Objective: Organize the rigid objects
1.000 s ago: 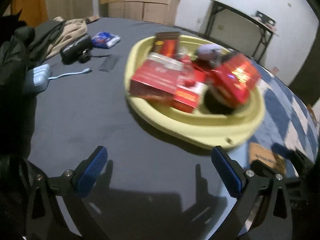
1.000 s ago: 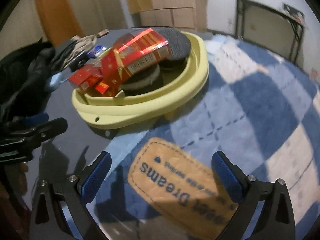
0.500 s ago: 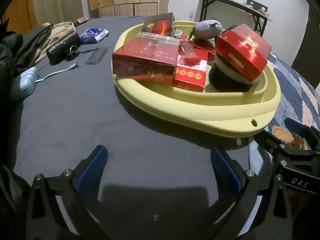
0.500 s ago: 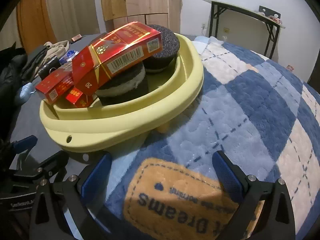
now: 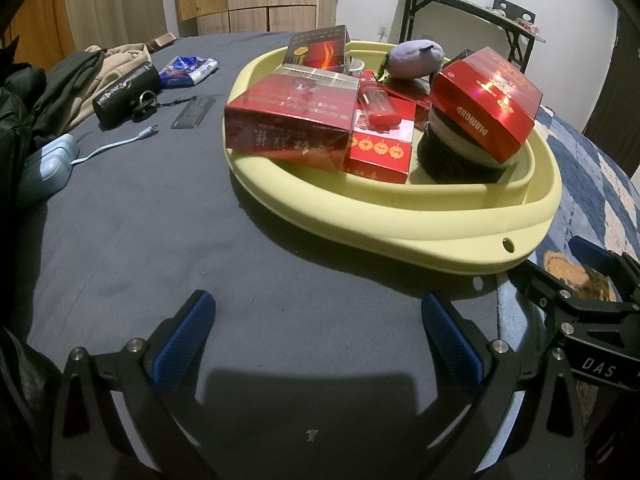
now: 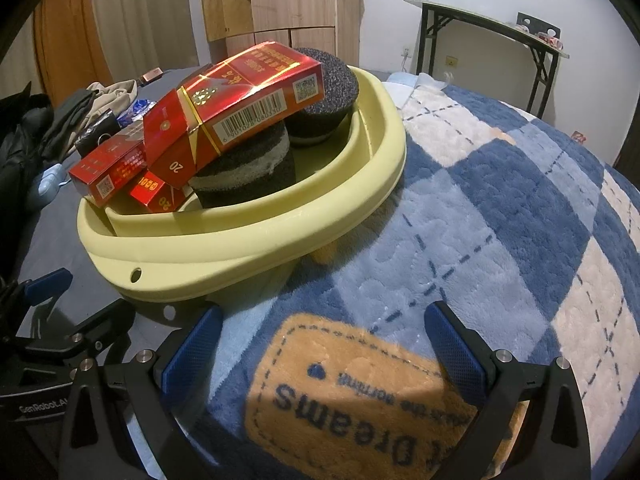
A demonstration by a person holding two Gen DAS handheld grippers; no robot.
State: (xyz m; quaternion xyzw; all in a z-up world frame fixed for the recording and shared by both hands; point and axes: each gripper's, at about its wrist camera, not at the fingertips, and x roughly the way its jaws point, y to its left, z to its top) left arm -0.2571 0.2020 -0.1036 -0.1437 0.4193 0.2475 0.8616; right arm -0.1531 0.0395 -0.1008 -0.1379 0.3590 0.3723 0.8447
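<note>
the red diamond carton (image 5: 486,104) lies tilted on top of a round black-and-grey sponge block (image 5: 460,152) at the near right of the yellow basin (image 5: 400,216). it looks like a light, stiff cardboard pack with a glossy wrap, so i'd judge it slippery on the faces and easiest to take across its narrow sides, where the pads can bite the edges. perched at an angle as it is, a nudge could slide it off the sponge.

beside it, a larger clear-wrapped red box (image 5: 290,120) leans over a flat red pack with gold coins (image 5: 380,144), and a red lighter (image 5: 378,100) lies on top of them. behind stand a dark red-and-black carton (image 5: 318,50) and a soft lilac plush thing (image 5: 416,58). from the right wrist view a second sponge puck (image 6: 326,92) sits at the far wall of the basin.

the basin rests half on the dark grey sheet (image 5: 160,220), half on the blue checked blanket (image 6: 500,200).

the left gripper (image 5: 318,336) hovers in front of the basin rim, spread wide and empty. the right gripper (image 6: 322,344) is likewise splayed with nothing between its pads, over the blanket's orange label (image 6: 360,392).

off to the left lie a black pouch (image 5: 126,94), a blue snack packet (image 5: 188,70) and a pale blue charger with its cable (image 5: 48,168).
</note>
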